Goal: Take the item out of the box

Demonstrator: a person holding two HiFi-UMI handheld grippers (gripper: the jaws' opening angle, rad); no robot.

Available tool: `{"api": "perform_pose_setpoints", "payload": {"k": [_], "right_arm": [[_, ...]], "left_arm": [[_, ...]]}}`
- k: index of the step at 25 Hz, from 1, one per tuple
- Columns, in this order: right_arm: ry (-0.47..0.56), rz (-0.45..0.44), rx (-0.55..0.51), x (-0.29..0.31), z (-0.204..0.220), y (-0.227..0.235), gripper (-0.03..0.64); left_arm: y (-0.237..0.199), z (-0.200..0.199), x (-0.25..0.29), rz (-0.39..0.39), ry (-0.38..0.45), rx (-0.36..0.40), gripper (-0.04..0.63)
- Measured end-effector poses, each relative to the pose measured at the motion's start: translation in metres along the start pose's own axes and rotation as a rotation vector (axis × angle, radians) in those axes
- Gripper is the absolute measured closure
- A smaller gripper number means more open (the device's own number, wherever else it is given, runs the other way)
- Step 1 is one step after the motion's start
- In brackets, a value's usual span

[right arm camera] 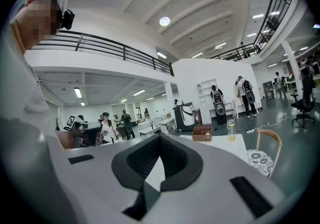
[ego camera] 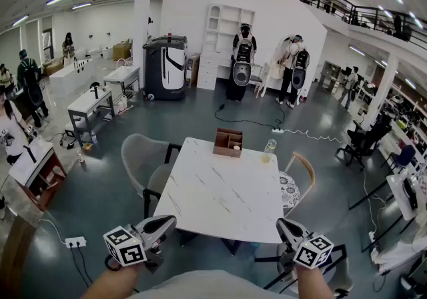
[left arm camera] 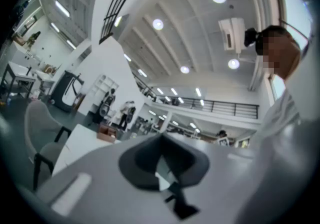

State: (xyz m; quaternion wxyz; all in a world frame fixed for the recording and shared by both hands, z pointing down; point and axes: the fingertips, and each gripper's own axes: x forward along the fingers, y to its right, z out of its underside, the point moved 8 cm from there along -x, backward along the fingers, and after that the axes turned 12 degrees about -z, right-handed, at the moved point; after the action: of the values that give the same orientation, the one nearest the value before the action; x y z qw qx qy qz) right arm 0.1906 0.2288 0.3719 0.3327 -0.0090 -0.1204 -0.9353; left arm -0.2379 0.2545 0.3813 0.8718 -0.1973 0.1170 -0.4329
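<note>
At upper centre of the head view the box (ego camera: 227, 142) sits at the far edge of the surface (ego camera: 220, 197), so the left gripper (ego camera: 170, 221) and right gripper (ego camera: 281, 223), fingers pressed together on nothing at the bottom, should reach forward and spread before dipping in.

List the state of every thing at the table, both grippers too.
Left gripper: shut, empty.
Right gripper: shut, empty.
Box: upright, open-topped, at the table's far edge.
Bottle: upright, right of the box, apart from it.
Grey chair: unoccupied, at the table's left side.
</note>
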Motion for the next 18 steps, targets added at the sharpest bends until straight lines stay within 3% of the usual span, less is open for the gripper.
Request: {"api": "perform_pose_setpoints", "payload": {"k": [18], "right_arm": [[-0.031,-0.047,-0.045,-0.056,-0.015,0.04,0.611]], "left_arm": [[0.078,0.022,0.05,-0.013,0.02,0.044,0.593]]}}
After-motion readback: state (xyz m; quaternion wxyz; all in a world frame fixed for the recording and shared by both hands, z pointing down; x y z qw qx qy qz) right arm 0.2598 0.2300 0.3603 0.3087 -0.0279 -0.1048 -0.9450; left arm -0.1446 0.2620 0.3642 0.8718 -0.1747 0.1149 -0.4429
